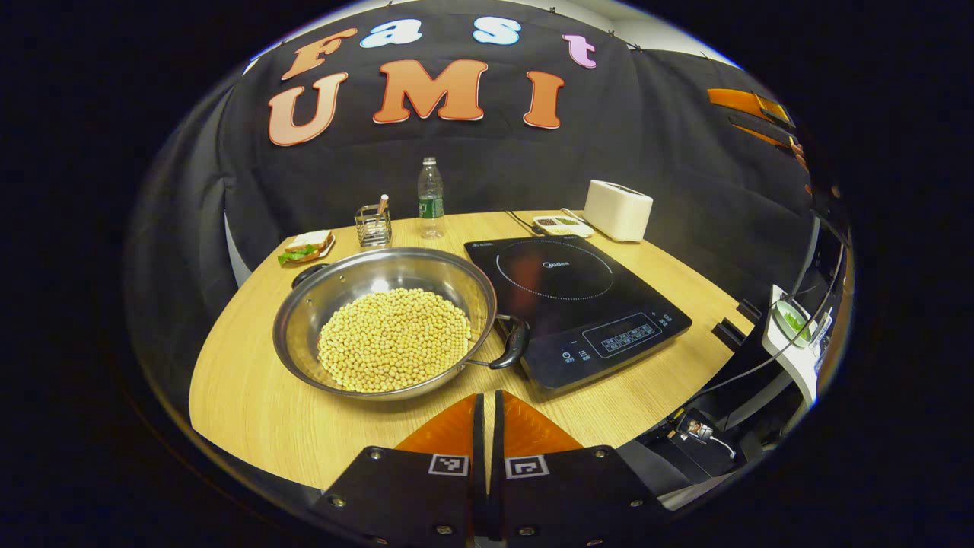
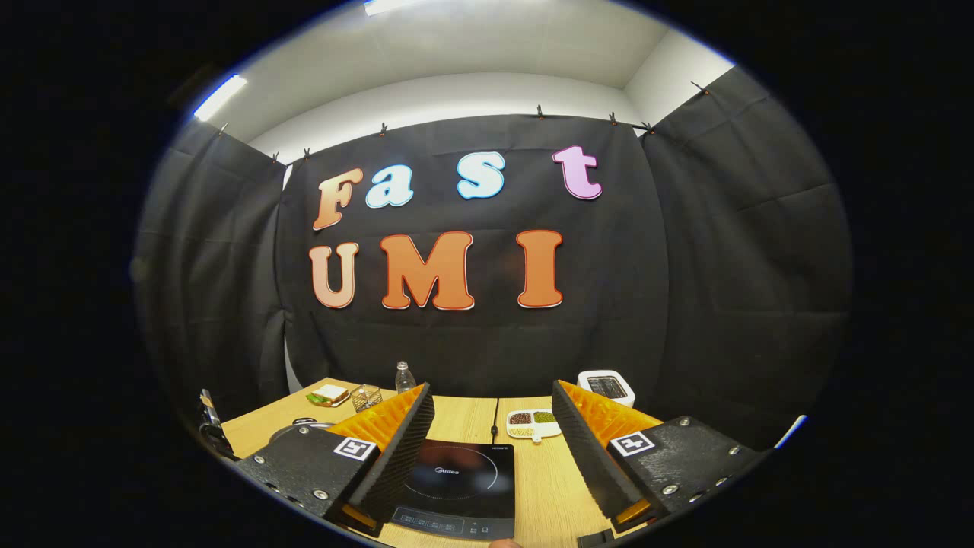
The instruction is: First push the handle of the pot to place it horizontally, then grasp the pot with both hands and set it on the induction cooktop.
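On the wooden worktop, seen from the left gripper view, a wide steel pot sits to the left of a black induction cooktop, just beside it and not yet on it; the pot holds a shallow bed of pale round beans, so it likely needs a level, two-sided lift; its two dark handles lie on a slant, one handle at the near right, over the cooktop's front corner, the other handle at the far left rim; judging by that slant, the first step, pushing a handle until the pair lies horizontal, is still to be done; the left gripper hangs low in front of the pot with its fingers closed together, holding nothing, a stance that suits nudging rather than gripping; the near handle lies just ahead and slightly right of the fingers.

From the right gripper view, the right gripper is held above the worktop with its fingers spread wide apart and empty; the cooktop shows between them, so this hand seems to wait near the place where the pot should land.

Along the back stand a water bottle, a wire holder, a sandwich on a plate, a white toaster and a small divided dish, all well apart from the pot.
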Demonstrator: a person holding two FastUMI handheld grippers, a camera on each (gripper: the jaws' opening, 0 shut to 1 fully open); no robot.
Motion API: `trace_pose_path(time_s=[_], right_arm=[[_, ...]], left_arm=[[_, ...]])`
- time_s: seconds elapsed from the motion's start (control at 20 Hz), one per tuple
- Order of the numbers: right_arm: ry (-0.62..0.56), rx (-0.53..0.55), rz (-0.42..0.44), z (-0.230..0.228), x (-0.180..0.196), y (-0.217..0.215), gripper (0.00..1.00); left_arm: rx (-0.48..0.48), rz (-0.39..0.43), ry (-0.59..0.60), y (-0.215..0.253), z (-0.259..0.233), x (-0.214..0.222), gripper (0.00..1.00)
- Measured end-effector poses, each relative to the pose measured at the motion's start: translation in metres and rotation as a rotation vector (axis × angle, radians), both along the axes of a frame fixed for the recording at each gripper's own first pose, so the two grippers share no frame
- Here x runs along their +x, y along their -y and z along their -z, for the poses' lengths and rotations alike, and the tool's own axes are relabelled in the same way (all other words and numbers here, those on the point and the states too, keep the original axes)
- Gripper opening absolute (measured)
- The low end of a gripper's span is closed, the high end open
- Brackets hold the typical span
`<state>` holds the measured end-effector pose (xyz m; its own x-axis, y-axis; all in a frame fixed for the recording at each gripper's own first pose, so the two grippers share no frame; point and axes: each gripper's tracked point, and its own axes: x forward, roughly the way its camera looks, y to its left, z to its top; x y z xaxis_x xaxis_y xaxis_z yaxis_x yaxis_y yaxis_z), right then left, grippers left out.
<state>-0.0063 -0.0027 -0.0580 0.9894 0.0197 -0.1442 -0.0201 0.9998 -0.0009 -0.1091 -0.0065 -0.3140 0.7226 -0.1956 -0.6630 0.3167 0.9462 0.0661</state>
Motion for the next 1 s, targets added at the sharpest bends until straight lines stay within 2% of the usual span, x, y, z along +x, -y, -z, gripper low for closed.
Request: trace_pose_path(time_s=[0.35,0.8,0.9,1.0], right_arm=[[-0.034,0.016,0.031,0.015,0.005,0.014,0.96],[-0.050,0.025,0.046,0.027,0.012,0.027,0.96],[-0.058,0.031,0.051,0.032,0.013,0.031,1.00],[-0.066,0.034,0.054,0.036,0.014,0.034,0.96]], left_arm=[[0.015,0.021,-0.081,0.004,0.032,0.006,0.03],[0.035,0.034,-0.096,0.009,0.042,0.031,0.03],[0.040,0.028,-0.099,0.009,0.045,0.037,0.02],[0.032,0.022,-0.105,0.011,0.047,0.041,0.02]])
